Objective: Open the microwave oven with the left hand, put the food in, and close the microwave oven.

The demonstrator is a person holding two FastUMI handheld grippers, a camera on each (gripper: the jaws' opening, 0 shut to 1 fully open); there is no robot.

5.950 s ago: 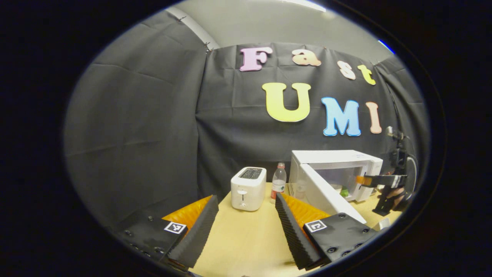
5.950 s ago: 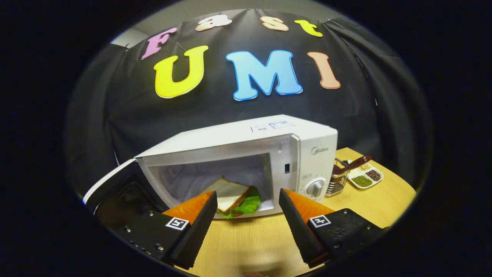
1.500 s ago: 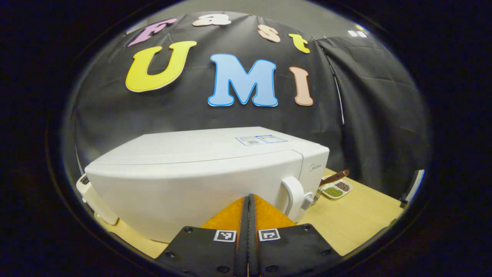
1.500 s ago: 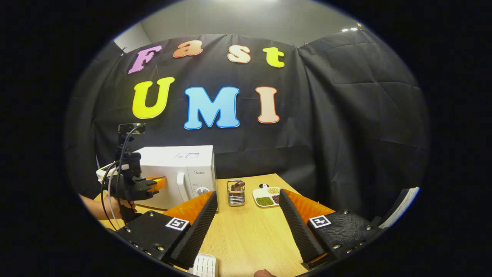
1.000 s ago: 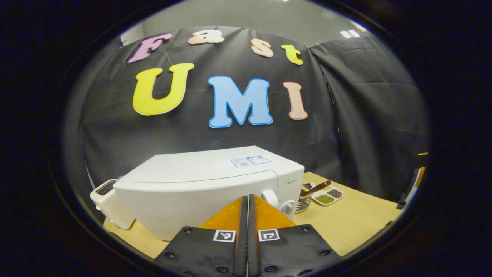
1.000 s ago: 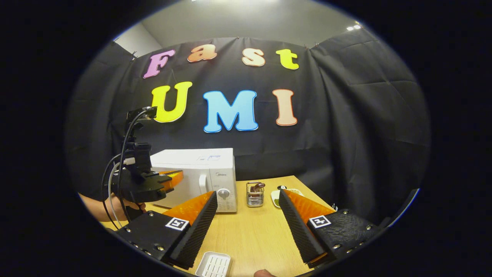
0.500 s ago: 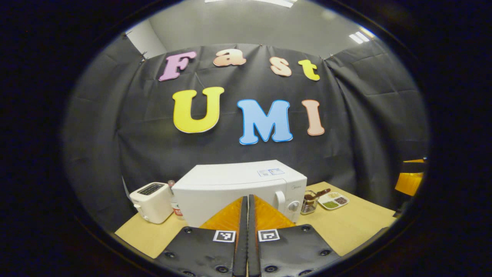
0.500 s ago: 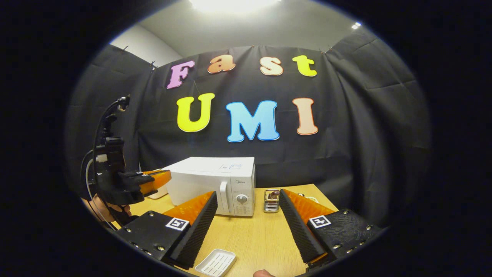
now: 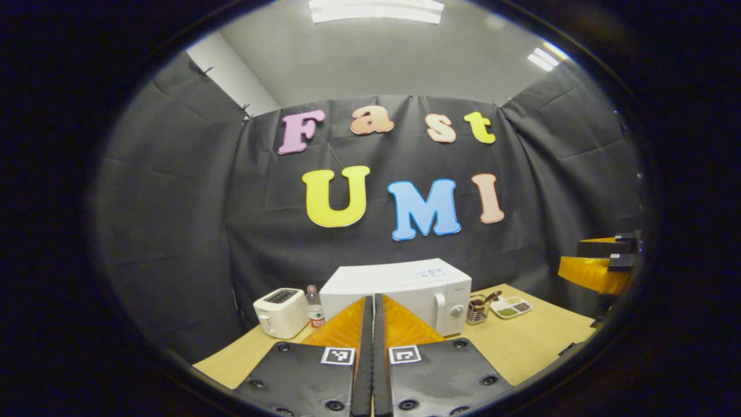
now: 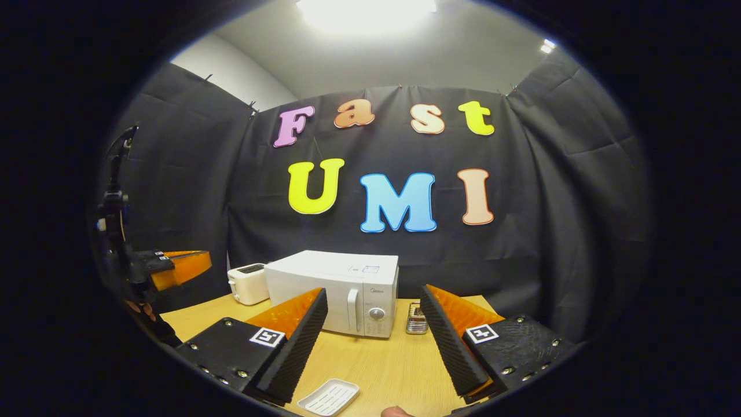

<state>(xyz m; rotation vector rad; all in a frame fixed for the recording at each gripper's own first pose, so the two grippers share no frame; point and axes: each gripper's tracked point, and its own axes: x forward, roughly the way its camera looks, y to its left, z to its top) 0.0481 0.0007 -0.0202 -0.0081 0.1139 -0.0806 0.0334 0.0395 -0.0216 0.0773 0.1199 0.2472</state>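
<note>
The white microwave (image 9: 405, 277) stands at the back of the wooden table (image 9: 532, 341) with its door closed, so its inside is hidden. My left gripper (image 9: 373, 296) is shut with nothing between its fingers, and it hangs well back from the microwave, aimed at its front. In the right gripper view the microwave (image 10: 336, 267) sits centre, handle and dial facing me. My right gripper (image 10: 373, 295) is open and empty, also well back from it. The left gripper (image 10: 173, 266) shows at the far left, held by a hand (image 10: 142, 307).
A white toaster (image 9: 282, 313) and a water bottle (image 9: 315, 313) stand left of the microwave. A metal utensil holder (image 9: 477, 313) and a spice dish (image 9: 509, 307) stand to its right. A small white slotted tray (image 10: 328, 397) lies on the table (image 10: 376, 365) near my right gripper.
Six seconds ago the door stood open with a sandwich inside and the left gripper was open. Now the door is closed, and both grippers have drawn back and up from the microwave.
</note>
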